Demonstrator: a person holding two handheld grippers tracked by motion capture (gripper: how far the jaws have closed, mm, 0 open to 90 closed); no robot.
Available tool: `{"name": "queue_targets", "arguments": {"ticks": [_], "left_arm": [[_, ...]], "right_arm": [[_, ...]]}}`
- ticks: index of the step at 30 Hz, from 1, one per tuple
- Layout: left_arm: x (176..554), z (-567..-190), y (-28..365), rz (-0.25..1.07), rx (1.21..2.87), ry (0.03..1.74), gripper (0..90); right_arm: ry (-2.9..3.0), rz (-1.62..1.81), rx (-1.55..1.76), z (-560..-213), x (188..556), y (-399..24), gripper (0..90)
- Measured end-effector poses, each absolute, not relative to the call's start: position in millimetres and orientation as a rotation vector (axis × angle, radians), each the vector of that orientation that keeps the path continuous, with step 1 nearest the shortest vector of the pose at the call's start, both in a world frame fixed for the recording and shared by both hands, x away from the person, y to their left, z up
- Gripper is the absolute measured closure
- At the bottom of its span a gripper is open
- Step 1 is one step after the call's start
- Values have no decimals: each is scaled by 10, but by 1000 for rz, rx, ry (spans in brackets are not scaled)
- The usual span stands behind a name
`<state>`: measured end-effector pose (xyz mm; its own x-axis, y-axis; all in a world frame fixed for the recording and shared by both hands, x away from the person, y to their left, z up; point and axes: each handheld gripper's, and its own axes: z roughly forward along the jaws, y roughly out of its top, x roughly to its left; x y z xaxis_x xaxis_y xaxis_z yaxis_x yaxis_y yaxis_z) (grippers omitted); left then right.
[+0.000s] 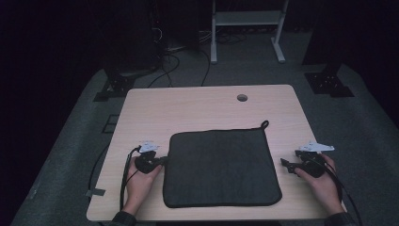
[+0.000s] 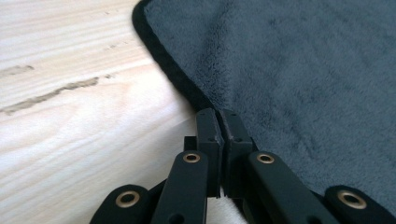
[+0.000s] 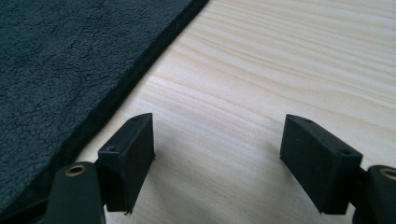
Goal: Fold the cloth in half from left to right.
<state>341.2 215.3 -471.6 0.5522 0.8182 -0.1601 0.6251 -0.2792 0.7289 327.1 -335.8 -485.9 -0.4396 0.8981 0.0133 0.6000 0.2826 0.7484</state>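
Cloth [image 1: 221, 167], one single piece, is lying flat on the one wooden table [image 1: 188, 103] between the two tongs, with a person's hand holding each. The left tongs [image 1: 162, 160] are sitting at its left edge, jaws pressed together with their tips right on the black hem. In the left gripper view [image 2: 218, 114] it is hard to make out whether any hem is actually being pinched between them. The right tongs [image 1: 284, 164] are resting just beside the cloth's right edge, apart from it. Their jaws are standing spread over bare wood, as the right gripper view [image 3: 217, 140] is showing.

One small hanging loop [image 1: 264, 124] is sticking out at the corner far from the right tongs. One round hole [image 1: 242, 97] is showing in the tabletop beyond it.

The cloth [image 2: 303, 70] is looking dark grey, roughly square with rounded corners, fuzzy like fleece and bound in a smooth black border. The wood is showing pale, streaky grain, and the jaws are looking like matte black blocks.
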Motion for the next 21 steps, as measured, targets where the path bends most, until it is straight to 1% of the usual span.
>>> {"name": "queue_targets", "arguments": {"ticks": [5, 12, 15, 21], "left_arm": [[3430, -4653, 2259, 347, 1983, 1176, 878], [3465, -4607, 2521, 384, 1936, 1250, 878], [3473, -4597, 2569, 350, 1906, 1257, 878], [3457, -4505, 2551, 299, 1853, 1196, 876]], "right_arm": [[2146, 976, 1345, -4859, 3271, -3359, 249], [2146, 977, 1346, -4859, 3271, -3359, 249], [2146, 976, 1345, -4859, 3271, -3359, 249], [2147, 977, 1346, -4859, 3272, -3359, 249]]}}
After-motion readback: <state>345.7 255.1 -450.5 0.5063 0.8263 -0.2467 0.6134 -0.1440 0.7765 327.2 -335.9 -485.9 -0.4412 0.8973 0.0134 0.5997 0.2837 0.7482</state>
